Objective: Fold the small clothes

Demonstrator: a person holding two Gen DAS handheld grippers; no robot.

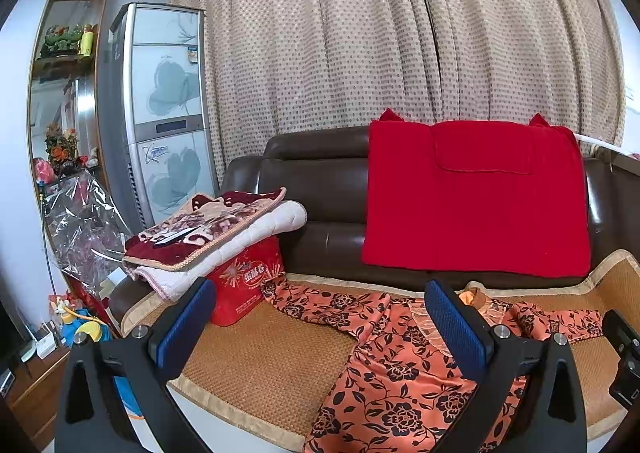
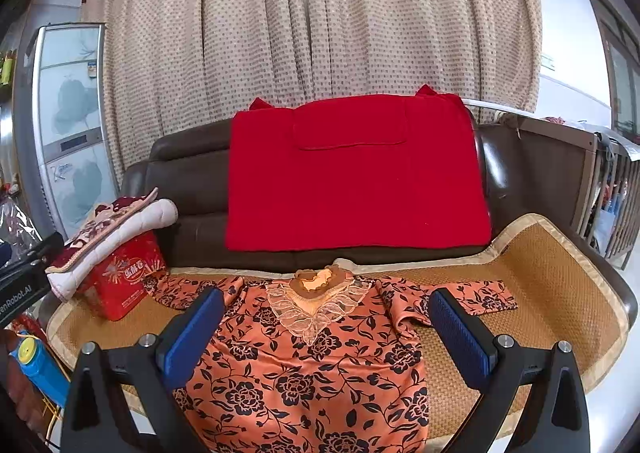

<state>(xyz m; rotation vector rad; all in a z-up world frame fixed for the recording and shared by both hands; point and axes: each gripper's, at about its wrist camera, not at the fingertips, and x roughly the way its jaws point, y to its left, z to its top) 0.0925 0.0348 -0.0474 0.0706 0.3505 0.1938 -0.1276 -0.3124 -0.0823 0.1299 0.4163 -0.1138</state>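
An orange blouse with black flowers (image 2: 304, 369) lies spread flat on the woven mat (image 2: 532, 289) of the sofa seat, lace collar toward the backrest, both sleeves stretched out sideways. It also shows in the left wrist view (image 1: 396, 373). My left gripper (image 1: 320, 317) is open and empty, held above the blouse's left side. My right gripper (image 2: 326, 325) is open and empty, held above the blouse's chest. Part of the right gripper's body shows at the right edge of the left wrist view.
A red knitted garment (image 2: 356, 177) hangs over the brown leather backrest (image 2: 532, 173). A red box (image 2: 120, 281) under folded blankets (image 2: 112, 229) stands at the seat's left end. A standing air conditioner (image 1: 164, 109), shelves and toys lie left; a wooden crib (image 2: 600, 189) right.
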